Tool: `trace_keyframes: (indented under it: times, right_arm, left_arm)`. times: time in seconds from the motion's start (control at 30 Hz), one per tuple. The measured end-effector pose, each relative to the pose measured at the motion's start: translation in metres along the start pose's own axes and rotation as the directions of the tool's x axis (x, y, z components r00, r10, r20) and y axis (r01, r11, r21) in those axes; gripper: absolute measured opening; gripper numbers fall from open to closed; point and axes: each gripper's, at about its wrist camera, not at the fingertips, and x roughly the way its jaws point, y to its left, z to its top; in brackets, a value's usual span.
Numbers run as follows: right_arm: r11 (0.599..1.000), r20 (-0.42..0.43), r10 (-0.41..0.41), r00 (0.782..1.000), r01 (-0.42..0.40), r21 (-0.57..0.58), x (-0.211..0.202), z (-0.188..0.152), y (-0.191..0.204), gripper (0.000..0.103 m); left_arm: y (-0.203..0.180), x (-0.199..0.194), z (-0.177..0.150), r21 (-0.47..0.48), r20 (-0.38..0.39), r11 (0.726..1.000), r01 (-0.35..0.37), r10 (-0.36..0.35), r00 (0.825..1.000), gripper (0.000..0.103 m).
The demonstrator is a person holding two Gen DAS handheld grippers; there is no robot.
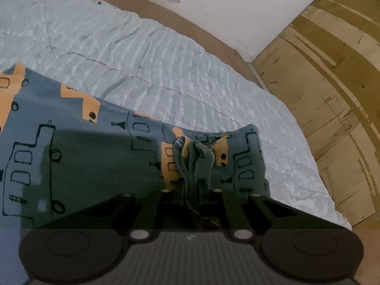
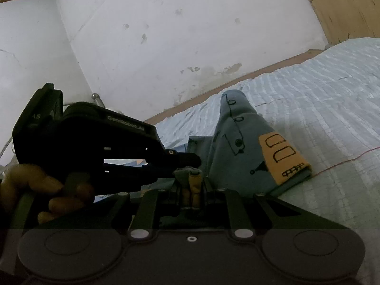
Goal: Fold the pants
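The pants point(image 1: 83, 147) are grey-blue with orange patches and black line drawings. They lie on the pale blue bedspread point(image 1: 118, 47). My left gripper point(image 1: 191, 185) is shut on a bunched edge of the pants, which stick up between its fingers. In the right wrist view the pants point(image 2: 239, 147) drape down onto the bedspread point(image 2: 320, 95). My right gripper point(image 2: 191, 187) is shut on a folded grey and orange edge of them. The left gripper point(image 2: 190, 160) shows in the right wrist view, close on the left, held by a hand point(image 2: 35, 185).
A white stained wall point(image 2: 166, 35) runs behind the bed, with a brown bed frame edge point(image 1: 190, 35) along it. A plywood panel point(image 1: 332, 71) stands at the right of the bed. A red thread point(image 2: 344, 161) lies on the bedspread.
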Motion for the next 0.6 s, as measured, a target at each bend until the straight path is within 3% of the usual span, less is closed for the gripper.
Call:
trace_keyframes:
  times: [0.17,0.4,0.6]
  right_arm:
    - [1.000,0.004,-0.018,1.000,0.018,-0.017,0.000,0.000,0.004,0.017]
    - [0.977,0.055,-0.119,0.991,0.127,-0.171,-0.015,0.011,0.043,0.018]
    - [0.970,0.090,-0.119,0.989,0.135,-0.201,-0.027,0.025,0.073,0.018]
  left_arm:
    - [-0.011,-0.007,-0.003,0.038,0.033,0.999,-0.022,0.021,0.999,0.009]
    - [-0.028,-0.040,0.003,0.093,0.096,0.996,0.014,-0.023,0.995,0.009]
    - [-0.026,-0.076,0.012,0.117,0.138,0.993,0.014,-0.030,0.990,0.009]
